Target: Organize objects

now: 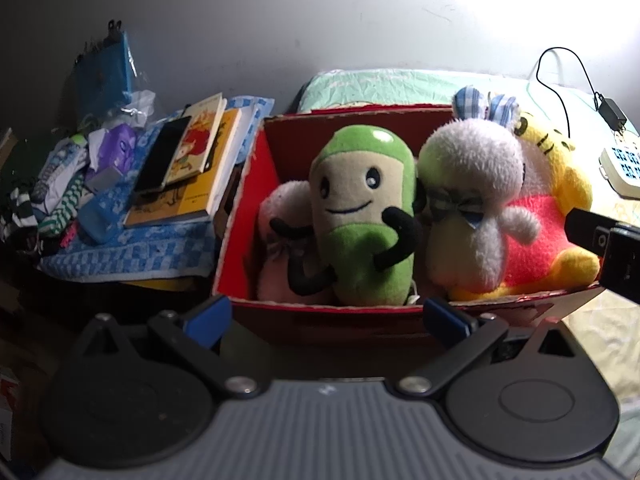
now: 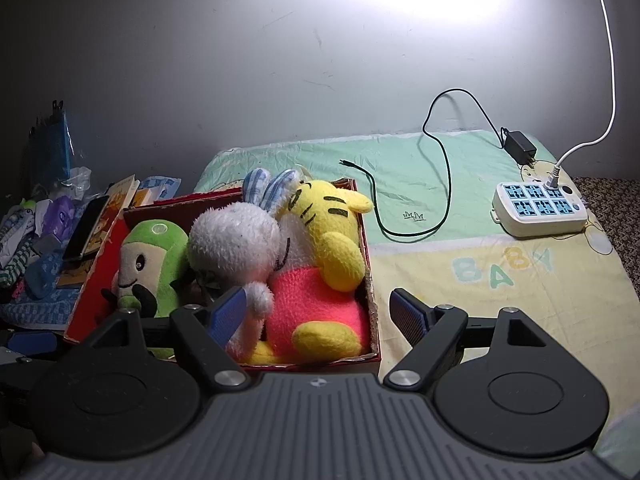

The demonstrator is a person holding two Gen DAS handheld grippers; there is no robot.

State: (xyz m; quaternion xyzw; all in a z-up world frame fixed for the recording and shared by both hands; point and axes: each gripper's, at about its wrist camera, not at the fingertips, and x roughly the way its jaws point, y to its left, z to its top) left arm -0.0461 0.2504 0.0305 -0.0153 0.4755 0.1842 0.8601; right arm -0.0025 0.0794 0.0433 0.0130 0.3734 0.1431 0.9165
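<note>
Both tools hang empty at the near edge of a red box [image 1: 240,240] packed with soft toys. The left gripper [image 1: 326,314] has its blue-padded fingers [image 1: 208,318] spread wide and holds nothing; the right gripper [image 2: 320,310] is likewise spread, its left finger just in front of the white rabbit's paw, whether touching cannot be told.

At 12 o'clock from the left gripper stands the green toy [image 1: 362,216], upright, long axis vertical, its smiling face turned toward the camera. At 1 o'clock the white rabbit [image 1: 472,196] leans upright with checked blue ears at the top, pressed against the yellow toy [image 1: 556,216] in a pink shirt at 2 o'clock. A pale pink toy [image 1: 280,240] is wedged low at 11 o'clock, mostly hidden.

The toys appear sorted. Left to do, by the look of it: the heap at 10 o'clock, where books [image 1: 192,172], a dark phone [image 1: 160,160] and striped socks [image 1: 60,192] lie on a blue checked towel [image 1: 132,256]. On the sheet [image 2: 480,280] at the right gripper's 1 o'clock, a power strip [image 2: 540,210] and a loose black cable [image 2: 444,184] also remain out.
</note>
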